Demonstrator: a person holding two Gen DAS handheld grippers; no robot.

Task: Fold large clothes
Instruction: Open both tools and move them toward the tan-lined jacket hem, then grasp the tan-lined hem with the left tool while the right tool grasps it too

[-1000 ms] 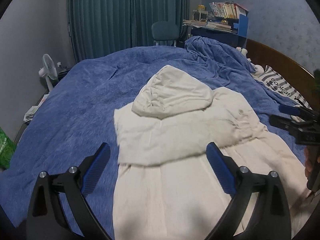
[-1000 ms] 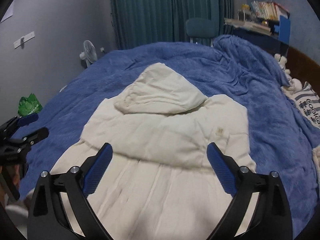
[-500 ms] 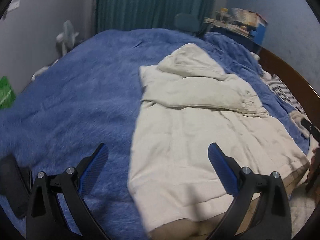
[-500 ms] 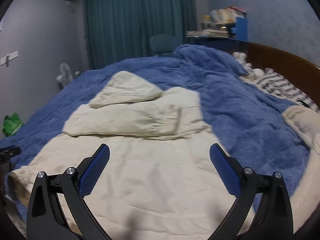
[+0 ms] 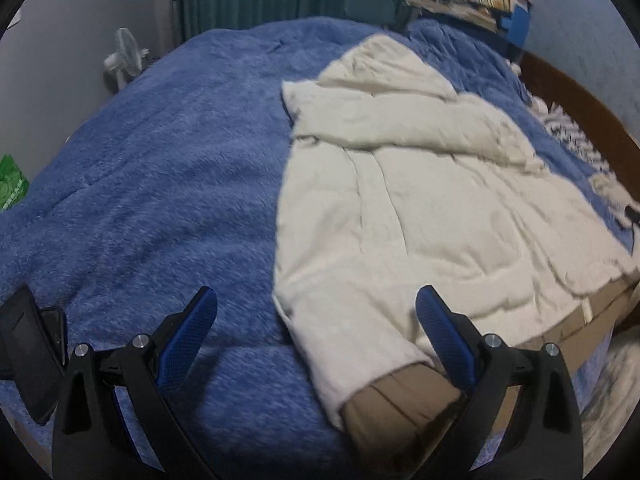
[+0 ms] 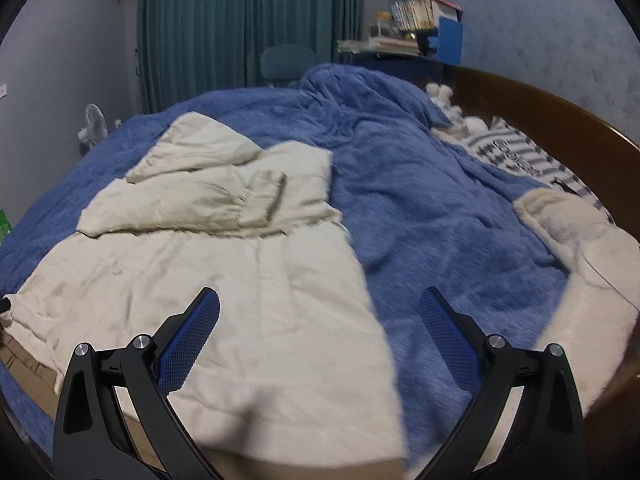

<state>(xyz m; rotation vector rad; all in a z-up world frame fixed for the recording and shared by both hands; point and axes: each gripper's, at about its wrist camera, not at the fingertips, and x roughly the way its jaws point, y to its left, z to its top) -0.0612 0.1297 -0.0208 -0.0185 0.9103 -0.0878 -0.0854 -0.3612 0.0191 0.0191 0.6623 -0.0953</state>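
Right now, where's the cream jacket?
The cream jacket lies flat on the blue blanket, right of centre in the left wrist view, hem at the near bed edge, hood toward the curtains.

One cream coat [image 5: 420, 208], one blue blanket [image 5: 160, 168], one fan [image 5: 122, 56], one chair [image 6: 286, 62].

Cream padded coat [image 5: 420, 216], lying flat on the blue blanket [image 5: 152, 184]; hood [image 5: 380, 64] points toward 12 o'clock, both sleeves folded across the chest, tan hem band (lining partly visible) toward 6 o'clock.

Lettering on the striped pillow [image 6: 516, 156] is too blurred to read
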